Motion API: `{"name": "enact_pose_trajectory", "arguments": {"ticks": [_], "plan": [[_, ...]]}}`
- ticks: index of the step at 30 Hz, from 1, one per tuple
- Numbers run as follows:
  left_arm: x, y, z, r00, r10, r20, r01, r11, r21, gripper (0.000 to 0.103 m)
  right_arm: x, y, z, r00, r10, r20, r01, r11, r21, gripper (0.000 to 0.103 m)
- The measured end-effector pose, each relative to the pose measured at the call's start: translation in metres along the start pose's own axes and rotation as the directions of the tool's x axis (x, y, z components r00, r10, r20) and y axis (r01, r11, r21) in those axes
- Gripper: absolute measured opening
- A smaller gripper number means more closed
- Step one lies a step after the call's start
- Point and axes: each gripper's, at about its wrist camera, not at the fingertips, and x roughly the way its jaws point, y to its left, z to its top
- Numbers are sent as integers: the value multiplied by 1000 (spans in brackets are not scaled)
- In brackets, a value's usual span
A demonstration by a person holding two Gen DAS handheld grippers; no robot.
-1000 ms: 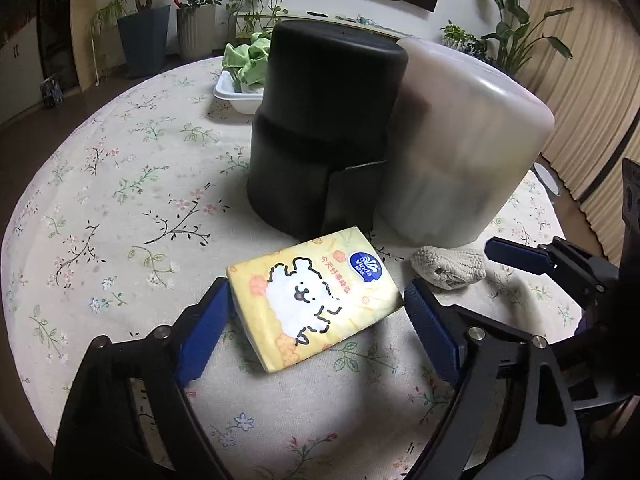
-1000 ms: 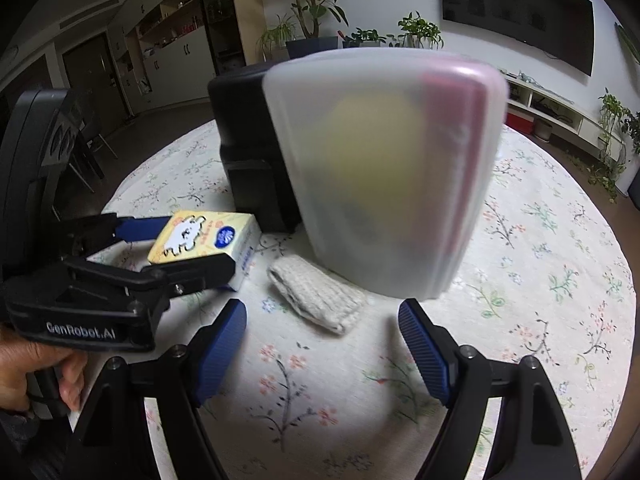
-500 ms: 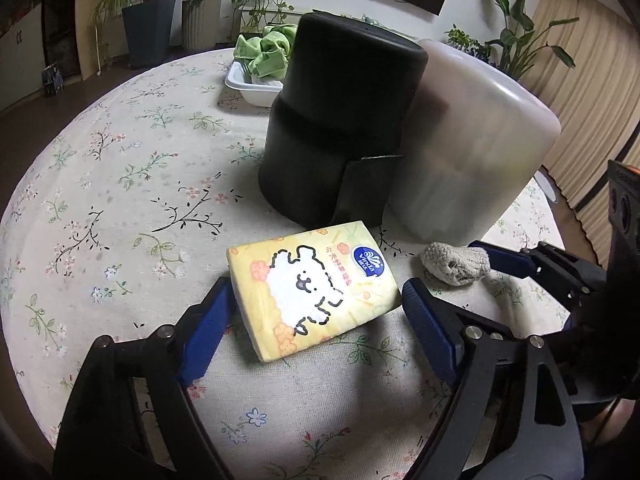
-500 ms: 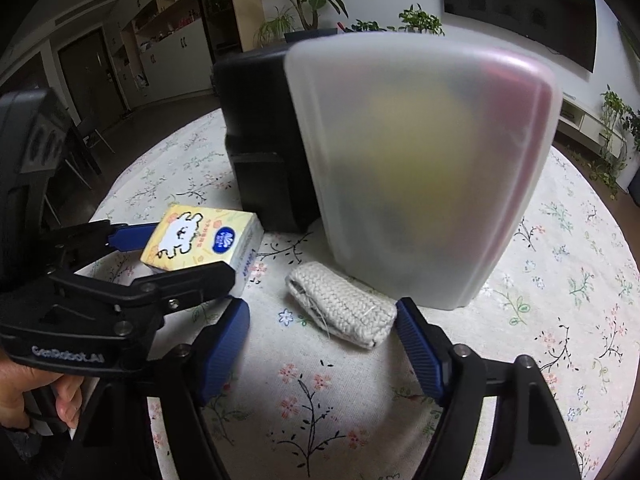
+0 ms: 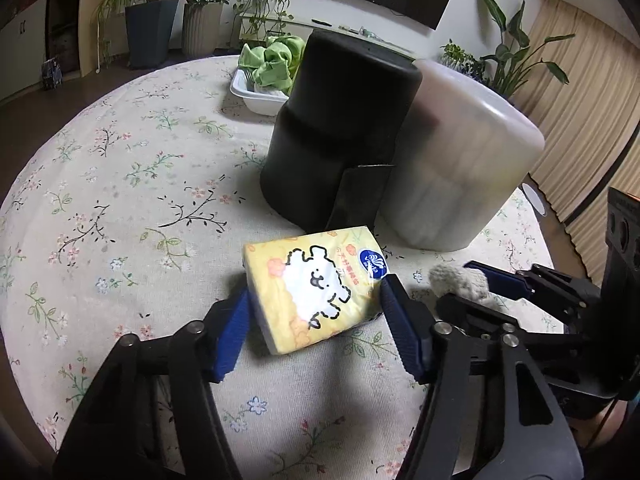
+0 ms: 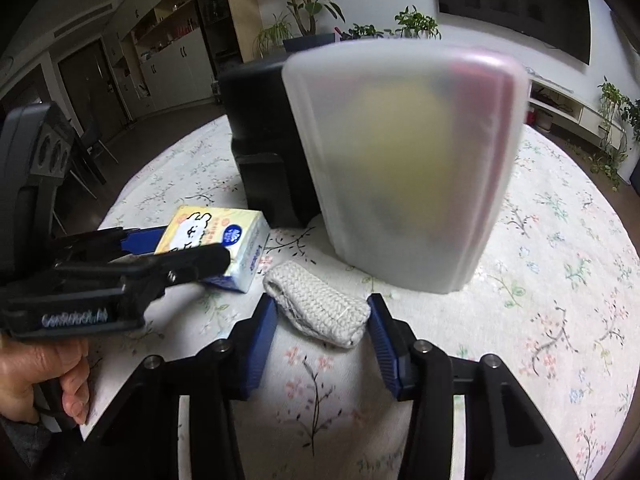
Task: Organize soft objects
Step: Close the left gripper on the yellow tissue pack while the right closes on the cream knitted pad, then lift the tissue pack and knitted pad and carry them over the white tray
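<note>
Table (image 5: 120, 168): round, wearing a floral cloth, carrying everything below.

Frosted bin (image 6: 404, 168): translucent, standing upright beside the black bin; something yellow and pink is showing faintly through its wall, too blurred to identify.

Black bin (image 5: 340, 132): standing upright, touching the frosted bin on its left.

White tray (image 5: 256, 94): sitting behind the black bin, holding a green cloth (image 5: 276, 58).

Left gripper (image 5: 316, 312): fingers are clenching the tissue pack (image 5: 316, 288) by its two short ends; the yellow pack appears to be tilting, its near end looking raised off the cloth, its far end lying near the foot of the black bin.

Right gripper (image 6: 320, 320): fingers are bracketing the knitted sock (image 6: 316, 308), pads touching or almost touching its sides; whether they are squeezing yet cannot be told. The grey sock is lying on the cloth just in front of the frosted bin.

Step, as judged: both soft items are being picked up together. Next move is calling for the right fingers to firm up on the sock, then both loads lifting clear of the bin rims, presumably for dropping inside.
</note>
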Motion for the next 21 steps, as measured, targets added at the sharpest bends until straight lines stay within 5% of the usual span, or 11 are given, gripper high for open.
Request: {"name": "enact_pose_trajectory", "arguments": {"ticks": [7,8,16,18,19,20,21], "plan": [[-5,-6,-4,1000,-7,5,7,1000,19,55,-25,-6,-9,999,-2,33,1,1000,21,49],[-8,-8,-4,1000,-10,13,9,1000,22,29,-27,-7,-10,999,-3,37,3,1000,25,49],[-9,1,-7,999,-45,-5,45,999,-20,28,-36,-11,-15,999,-2,46,0,999,39,49],[-7,3,-6,1000,-28,-1,28,999,-31,34,-36,-10,-15,999,4,47,-6,999,38,49],[-5,3,-6,1000,1,0,-1,1000,-29,49,-36,-9,-15,999,4,47,-5,999,35,49],[-3,4,-6,1000,12,-8,-13,999,-37,76,-37,-8,-15,999,3,49,-5,999,33,49],[0,3,-5,1000,18,-24,-19,999,-42,87,-38,-7,-15,999,3,53,-5,999,33,49]]}}
